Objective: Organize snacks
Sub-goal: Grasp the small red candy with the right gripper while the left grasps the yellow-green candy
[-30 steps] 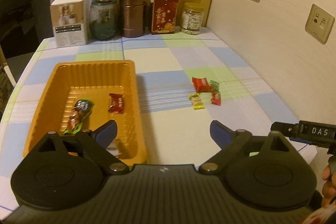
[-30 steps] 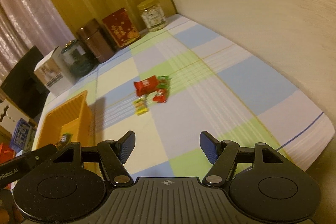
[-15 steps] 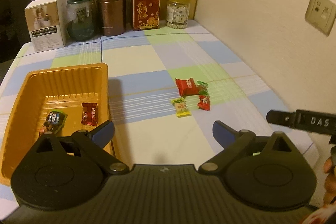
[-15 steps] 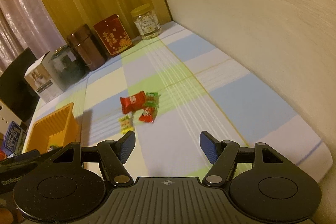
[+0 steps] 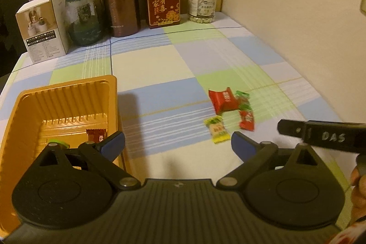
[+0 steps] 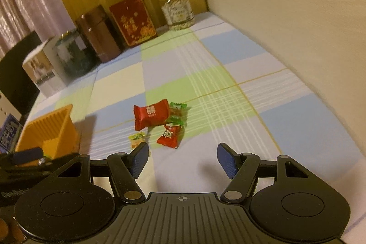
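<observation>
Four wrapped snacks lie clustered on the checked worktop [image 6: 228, 56]: a large red packet [image 6: 152, 113], a green sweet [image 6: 177, 111], a small red packet [image 6: 168, 136] and a yellow-green one [image 6: 136, 140]. The right tongs [image 6: 181, 159] hover just short of them, jaws closing on nothing. The left tongs [image 5: 178, 144] gape empty beside the orange tray [image 5: 68, 97], which holds two more snacks.

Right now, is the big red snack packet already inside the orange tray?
No, the big red snack packet lies on the tablecloth among other sweets, well apart from the orange tray.
</observation>
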Available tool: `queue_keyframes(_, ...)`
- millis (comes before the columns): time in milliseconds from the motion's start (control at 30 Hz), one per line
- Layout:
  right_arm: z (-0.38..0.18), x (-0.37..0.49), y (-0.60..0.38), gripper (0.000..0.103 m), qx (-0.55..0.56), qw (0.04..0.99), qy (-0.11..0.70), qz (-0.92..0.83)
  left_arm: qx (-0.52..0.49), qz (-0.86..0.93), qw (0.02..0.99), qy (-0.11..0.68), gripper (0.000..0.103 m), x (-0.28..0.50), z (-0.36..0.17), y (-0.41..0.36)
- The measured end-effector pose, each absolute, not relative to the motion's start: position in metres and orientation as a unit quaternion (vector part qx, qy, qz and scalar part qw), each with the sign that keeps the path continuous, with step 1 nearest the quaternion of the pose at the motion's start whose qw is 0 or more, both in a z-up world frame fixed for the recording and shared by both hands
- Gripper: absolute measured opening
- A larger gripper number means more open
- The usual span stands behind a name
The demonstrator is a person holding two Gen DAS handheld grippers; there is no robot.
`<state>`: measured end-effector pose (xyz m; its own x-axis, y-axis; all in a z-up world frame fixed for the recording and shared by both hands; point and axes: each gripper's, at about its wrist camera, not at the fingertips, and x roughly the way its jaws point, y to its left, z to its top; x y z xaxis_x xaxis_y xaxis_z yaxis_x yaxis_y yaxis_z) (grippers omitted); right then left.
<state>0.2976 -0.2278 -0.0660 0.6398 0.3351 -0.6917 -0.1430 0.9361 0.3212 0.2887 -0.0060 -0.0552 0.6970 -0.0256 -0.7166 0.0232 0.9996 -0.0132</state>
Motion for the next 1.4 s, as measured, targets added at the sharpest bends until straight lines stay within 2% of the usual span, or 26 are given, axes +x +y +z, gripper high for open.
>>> queue_keyframes(67,-0.075,0.308,-0.222,0.056,0.114,0.895,0.409,0.139,-0.001,-0.013,0.92,0.391,0.098,0.296,-0.058,-0.003)
queue_keyframes(200,-0.093,0.327,-0.211,0.052,0.112,0.89,0.417,0.146,0.002,-0.01,0.92,0.393,0.098,0.307,-0.062,0.002)
queue_keyframes(267,-0.102,0.336,-0.206,0.046,0.112,0.887,0.422,0.149,0.004,-0.011,0.92,0.393,0.098,0.312,-0.064,0.005)
queue_keyframes(533,-0.119,0.361,-0.195,0.034,0.117,0.886,0.422,0.151,-0.005,-0.014,0.918,0.396,0.097,0.32,-0.068,0.008)
queue_keyframes(667,-0.118,0.363,-0.187,0.021,0.091,0.892,0.417,0.149,-0.007,-0.023,0.916,0.4,0.096,0.322,-0.07,0.003)
queue_keyframes(1000,-0.102,0.334,-0.23,0.02,0.133,0.903,0.396,0.101,-0.038,-0.045,0.912,0.407,0.089,0.327,-0.08,-0.025)
queue_keyframes(1167,-0.092,0.324,-0.249,0.02,0.143,0.908,0.384,0.09,-0.058,-0.038,0.909,0.412,0.079,0.334,-0.093,-0.038)
queue_keyframes(1400,-0.093,0.317,-0.262,0.02,0.162,0.908,0.38,0.068,-0.065,-0.031,0.909,0.411,0.056,0.342,-0.113,-0.048)
